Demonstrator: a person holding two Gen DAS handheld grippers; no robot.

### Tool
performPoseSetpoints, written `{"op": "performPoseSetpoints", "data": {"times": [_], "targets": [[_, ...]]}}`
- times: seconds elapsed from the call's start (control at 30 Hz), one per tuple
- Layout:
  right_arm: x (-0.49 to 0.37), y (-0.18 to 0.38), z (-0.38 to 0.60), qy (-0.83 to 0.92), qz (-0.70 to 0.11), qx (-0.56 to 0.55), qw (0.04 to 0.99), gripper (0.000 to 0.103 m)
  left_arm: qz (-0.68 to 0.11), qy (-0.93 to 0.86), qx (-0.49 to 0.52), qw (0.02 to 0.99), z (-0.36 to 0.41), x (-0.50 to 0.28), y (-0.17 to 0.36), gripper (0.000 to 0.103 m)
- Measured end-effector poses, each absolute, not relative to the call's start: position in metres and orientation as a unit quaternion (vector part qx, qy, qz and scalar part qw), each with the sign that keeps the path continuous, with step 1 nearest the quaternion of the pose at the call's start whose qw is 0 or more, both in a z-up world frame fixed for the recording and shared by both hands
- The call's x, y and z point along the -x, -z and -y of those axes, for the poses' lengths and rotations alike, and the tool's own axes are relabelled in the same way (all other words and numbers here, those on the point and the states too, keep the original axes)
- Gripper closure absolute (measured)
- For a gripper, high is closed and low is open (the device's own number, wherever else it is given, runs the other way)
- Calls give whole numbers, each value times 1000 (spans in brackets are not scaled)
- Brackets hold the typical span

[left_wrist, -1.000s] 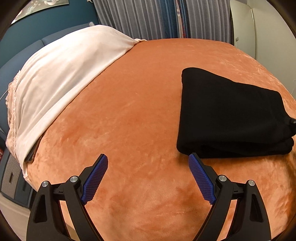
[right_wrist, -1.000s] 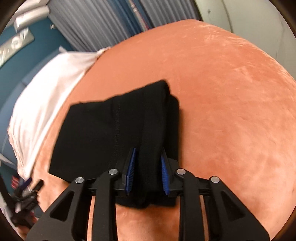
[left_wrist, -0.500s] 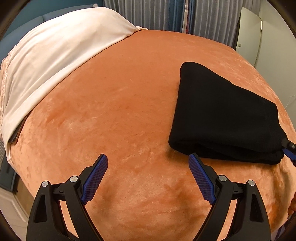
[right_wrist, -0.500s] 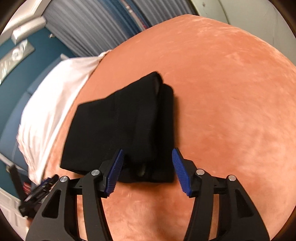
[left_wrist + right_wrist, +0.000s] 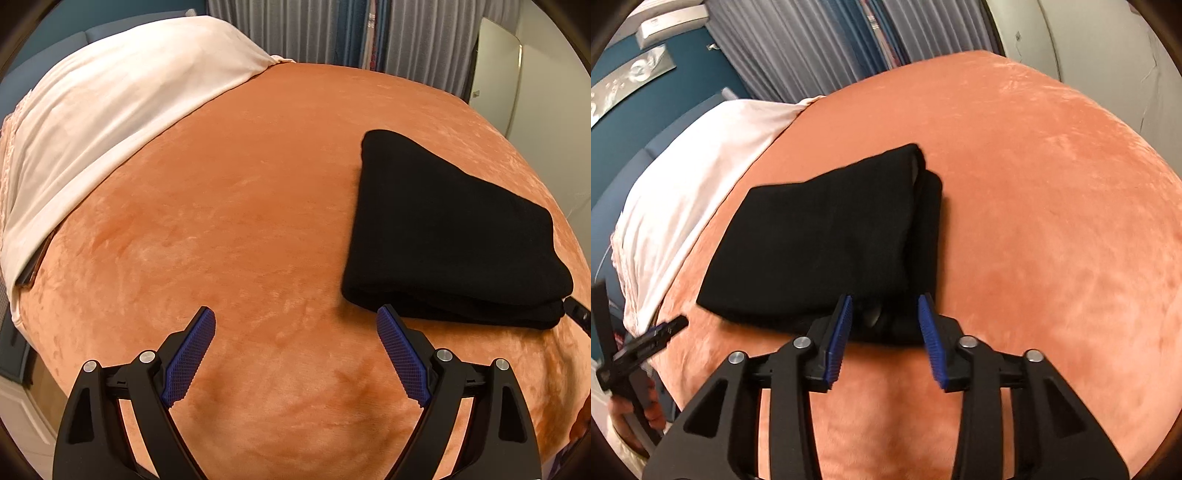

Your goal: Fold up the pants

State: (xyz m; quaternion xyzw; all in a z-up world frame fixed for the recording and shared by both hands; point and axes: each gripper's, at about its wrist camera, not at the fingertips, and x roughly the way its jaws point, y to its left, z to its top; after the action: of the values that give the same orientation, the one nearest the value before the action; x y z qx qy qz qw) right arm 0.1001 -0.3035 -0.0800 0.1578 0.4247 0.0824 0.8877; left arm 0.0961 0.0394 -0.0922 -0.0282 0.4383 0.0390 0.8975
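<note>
Two grippers hang over the orange blanket (image 5: 240, 206) of a bed as I work the rig from afar, with the black pants (image 5: 450, 236) lying folded in a thick, flat stack toward the blanket's right side. Wide bare blanket stretches between the pants and the pale sheet (image 5: 110, 122) that covers the bed's far left corner, and more lies open beyond the stack toward the curtains (image 5: 812, 48) at the far edge. My left gripper (image 5: 295, 360) hovers over the near part of the blanket, its jaws spread wide with nothing between them; the right blue pad (image 5: 400, 356) sits just beside the near left corner of the stack, and I cannot tell whether it touches.

Only the left wrist view shows a mirror (image 5: 496, 70) leaning by the wall beyond the bed's right edge, and the dark tip of the other tool poking in at the stack's near right corner. Only the right wrist view shows a hand (image 5: 631, 410) gripping the left tool's handle at the bed's near left edge, and silver wall art (image 5: 624, 85) on the blue wall.

My right gripper (image 5: 884, 332) is at the stack's near edge, jaws partly apart after opening and then easing slightly inward; the stack's near right corner sits between the pads, which look released rather than pressing.
</note>
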Motion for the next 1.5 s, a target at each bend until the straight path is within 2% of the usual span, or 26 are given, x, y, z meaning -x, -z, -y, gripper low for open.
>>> {"op": "performPoseSetpoints", "data": {"times": [0.17,0.2,0.23,0.27,0.3,0.4,0.47,0.57,0.6,0.67,0.87,0.93,0.97,1.07,1.13,1.17,1.2,1.23,1.33,1.43,1.5], "targets": [[-112,89,285,-79,-434,-123,889,66,-441,-23,13,897,-19,-99,94,16],[-116,87,280,-80,-432,-112,891,75,-440,-20,9,898,-15,-99,93,16],[-118,85,278,-81,-432,-100,893,80,-439,-19,4,898,-12,-99,93,16],[-118,80,278,-82,-430,-94,894,92,-438,-20,-1,899,-9,-100,93,16],[-116,71,284,-81,-419,-102,899,93,-437,-22,-6,899,-8,-101,92,16],[-105,57,315,-55,-393,-120,910,93,-429,-25,-15,903,-7,-102,89,16],[-112,79,330,-30,-425,-110,898,93,-428,-23,-17,903,-7,-105,91,16],[-109,92,339,-45,-435,-133,889,83,-439,-20,-13,898,-5,-112,98,16],[-105,87,342,-48,-428,-146,891,73,-440,-17,-11,898,-4,-112,98,16],[-96,77,351,-44,-414,-165,894,59,-441,-4,-1,898,-3,-111,96,16],[-80,58,373,-39,-387,-223,894,55,-414,34,28,909,-1,-108,69,16],[-89,36,346,-57,-365,-170,914,59,-404,40,21,914,9,-117,61,16],[-96,26,332,-71,-360,-143,919,65,-401,43,16,915,15,-123,60,16],[-125,21,300,-107,-372,-96,917,74,-412,42,-4,910,34,-148,76,16],[-155,52,291,-78,-414,-51,905,78,-440,18,-25,897,41,-165,100,16],[-165,72,292,-61,-439,-39,896,83,-450,12,-30,892,41,-169,110,16],[-168,86,300,-60,-444,-51,892,84,-460,18,-23,888,38,-172,119,12],[-165,83,306,-62,-435,-68,896,84,-465,21,-11,885,33,-171,122,9],[-163,49,305,-63,-421,-93,900,82,-449,17,12,893,14,-159,114,9],[-182,17,271,-107,-404,-75,905,82,-427,-1,31,904,-2,-148,101,9],[-213,16,240,-146,-414,-75,895,82,-423,-11,37,905,-11,-144,97,9]]}}
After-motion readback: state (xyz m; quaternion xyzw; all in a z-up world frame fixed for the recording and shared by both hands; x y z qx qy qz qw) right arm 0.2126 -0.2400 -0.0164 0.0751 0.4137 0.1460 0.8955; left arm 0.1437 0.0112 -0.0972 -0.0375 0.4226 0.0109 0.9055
